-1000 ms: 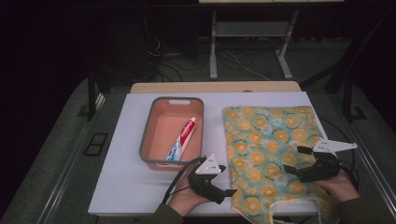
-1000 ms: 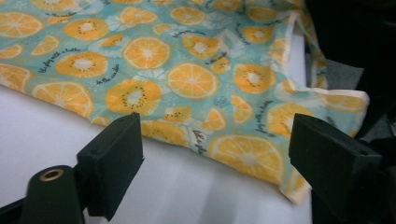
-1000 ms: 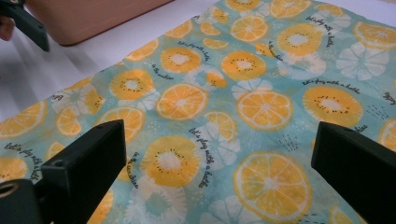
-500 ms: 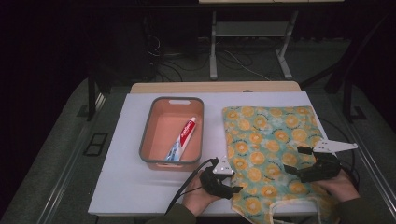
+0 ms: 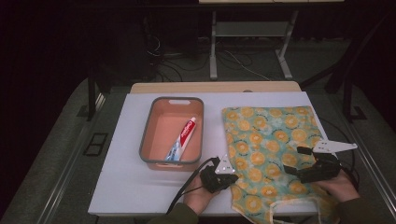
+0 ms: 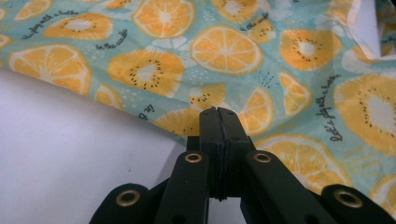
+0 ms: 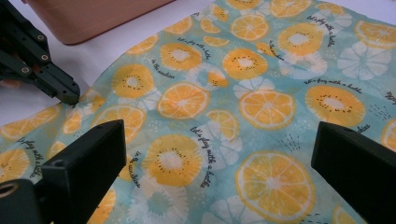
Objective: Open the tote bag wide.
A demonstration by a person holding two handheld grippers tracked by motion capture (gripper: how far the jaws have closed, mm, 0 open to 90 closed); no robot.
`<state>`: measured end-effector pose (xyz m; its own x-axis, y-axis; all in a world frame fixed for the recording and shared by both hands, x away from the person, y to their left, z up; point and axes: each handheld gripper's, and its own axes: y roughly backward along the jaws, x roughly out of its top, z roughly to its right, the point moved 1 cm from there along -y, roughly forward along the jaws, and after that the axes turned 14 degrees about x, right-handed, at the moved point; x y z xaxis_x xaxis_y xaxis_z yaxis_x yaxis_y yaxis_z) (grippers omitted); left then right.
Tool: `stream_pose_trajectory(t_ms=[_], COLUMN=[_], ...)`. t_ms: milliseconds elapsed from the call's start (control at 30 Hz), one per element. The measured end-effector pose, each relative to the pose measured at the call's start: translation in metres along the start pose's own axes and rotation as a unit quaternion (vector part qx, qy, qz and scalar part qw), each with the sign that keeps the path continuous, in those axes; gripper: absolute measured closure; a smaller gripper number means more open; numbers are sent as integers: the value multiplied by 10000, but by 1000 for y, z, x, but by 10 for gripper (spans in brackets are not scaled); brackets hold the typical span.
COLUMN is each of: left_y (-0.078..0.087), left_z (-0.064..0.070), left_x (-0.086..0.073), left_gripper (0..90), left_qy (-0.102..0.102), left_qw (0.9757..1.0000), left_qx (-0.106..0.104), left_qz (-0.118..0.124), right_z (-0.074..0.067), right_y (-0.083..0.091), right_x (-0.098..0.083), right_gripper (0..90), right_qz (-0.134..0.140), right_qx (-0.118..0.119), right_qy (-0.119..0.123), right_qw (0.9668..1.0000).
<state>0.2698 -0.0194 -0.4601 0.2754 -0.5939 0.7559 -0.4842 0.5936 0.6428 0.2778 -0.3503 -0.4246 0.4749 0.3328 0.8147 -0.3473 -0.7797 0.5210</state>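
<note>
A teal cloth with an orange-slice print (image 5: 271,140) lies spread over the right half of the white table. My left gripper (image 5: 235,179) sits at the cloth's near left edge. Its jaws have just been closing and now stand pressed together on the cloth's hem (image 6: 177,123), as the left gripper view (image 6: 218,112) shows. In the right gripper view the left gripper's tip (image 7: 70,98) pinches that edge, which puckers slightly. My right gripper (image 5: 293,161) hovers over the cloth's right part, open, with only flat cloth (image 7: 243,93) between its wide-set jaws (image 7: 217,133).
A salmon bin with a grey rim (image 5: 148,130) stands left of the cloth and holds a toothpaste tube (image 5: 182,139); its wall shows in the right gripper view (image 7: 93,18). Bare white tabletop (image 5: 126,177) lies left of my left hand. A white strap (image 5: 299,205) trails at the cloth's near edge.
My left gripper has moved right and down to the cloth's left edge, and its jaws have gone from wide open to shut. The right gripper has stayed where it was.
</note>
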Motion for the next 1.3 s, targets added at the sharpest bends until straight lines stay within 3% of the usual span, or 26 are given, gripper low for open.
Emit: stream_pose_trajectory(t_ms=[67, 167, 267, 400, 467, 600, 733, 933, 1000, 1067, 1133, 1200, 1233, 1300], left_y=[2, 5, 4, 3, 6, 16, 27, 24, 20, 20, 21, 20, 19, 18], left_z=[-3, -12, -18, -20, -21, -19, -7, 8, 12, 16, 15, 12, 12, 11], left_x=[1, 1, 0, -1, -1, 0, -3, -10, -12, -13, -13, -14, -14, -11], left_gripper=[895, 895, 895, 867, 746, 581, 460, 342, 347, 433, 562, 802, 878, 894], left_qy=[14, 192, 381, 552, 687, 884, 654, 396, 291, 118, -51, -20, -28, -91], left_qw=[9997, 9976, 9956, 9954, 9950, 9952, 9975, 9989, 9990, 9996, 9998, 9996, 9995, 9996], left_qx=[239, 663, 856, 772, 709, 348, -24, -211, -246, -102, 7, -254, -266, -225], left_qz=[48, 84, 102, 92, 127, 236, 252, -108, -239, -237, -216, -157, -142, -171], right_z=[0, 0, 0, 0, 0, 0, 0, -2, -2, -2, -2, -2, -2, -3], right_y=[1, 2, 3, 3, 4, 4, 3, 3, 2, 2, 2, 1, 1, 1], right_x=[0, 0, 0, 0, 0, 0, 0, 0, 0, -1, -1, -1, -1, -1], right_gripper=[31, 31, 31, 31, 31, 31, 31, 31, 31, 31, 31, 31, 31, 31], right_qz=[12, 33, 41, 46, 49, 48, 25, -6, -22, -33, -39, -53, -57, -59], right_qx=[-4, -9, -13, -9, -17, -10, -5, -10, -9, -7, -4, 6, 13, 17], right_qy=[-4, 1, -1, -8, -5, 4, 18, 46, 66, 50, 50, 50, 56, 68], right_qw=[10000, 10000, 10000, 10000, 10000, 10000, 10000, 10000, 10000, 10000, 10000, 10000, 10000, 10000])
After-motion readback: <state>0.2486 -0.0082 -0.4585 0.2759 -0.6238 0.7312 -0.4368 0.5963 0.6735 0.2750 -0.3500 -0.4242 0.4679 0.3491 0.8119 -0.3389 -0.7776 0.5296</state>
